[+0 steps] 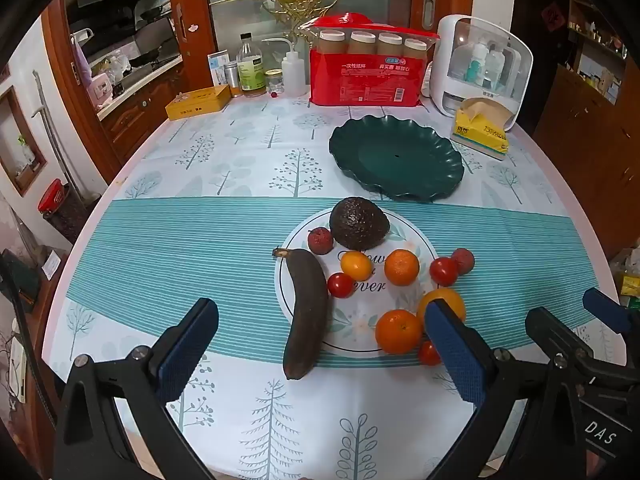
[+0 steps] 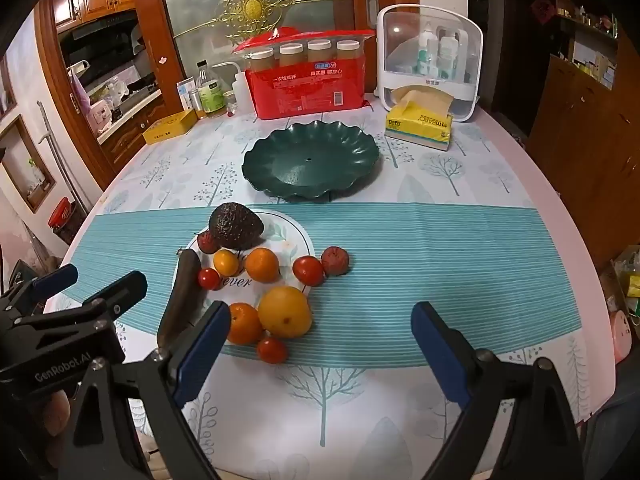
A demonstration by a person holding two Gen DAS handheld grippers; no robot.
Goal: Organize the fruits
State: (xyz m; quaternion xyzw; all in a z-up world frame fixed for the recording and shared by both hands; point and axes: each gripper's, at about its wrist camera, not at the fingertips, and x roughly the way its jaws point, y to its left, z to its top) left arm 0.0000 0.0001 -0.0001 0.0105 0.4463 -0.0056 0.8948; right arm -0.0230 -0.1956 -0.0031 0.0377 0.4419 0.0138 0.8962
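Observation:
A white plate (image 1: 362, 320) (image 2: 294, 226) holds a dark avocado (image 1: 358, 223) (image 2: 235, 225), a blackened banana (image 1: 306, 310) (image 2: 180, 296), oranges (image 1: 401, 266) (image 2: 261, 265), a large yellow fruit (image 2: 285, 311) and cherry tomatoes (image 1: 340, 285). A tomato (image 2: 308, 270) and a lychee (image 2: 335, 261) lie just right of the plate. An empty dark green scalloped dish (image 1: 396, 158) (image 2: 310, 160) sits behind. My left gripper (image 1: 320, 332) is open, low before the banana. My right gripper (image 2: 320, 328) is open, just right of the fruit pile.
At the table's back stand a red pack of paper cups (image 1: 368, 68) (image 2: 306, 80), bottles (image 1: 250, 66), a yellow box (image 1: 198, 102), a yellow tissue pack (image 1: 482, 126) (image 2: 420, 118) and a white organiser (image 1: 484, 64) (image 2: 430, 56). The table edge curves off at both sides.

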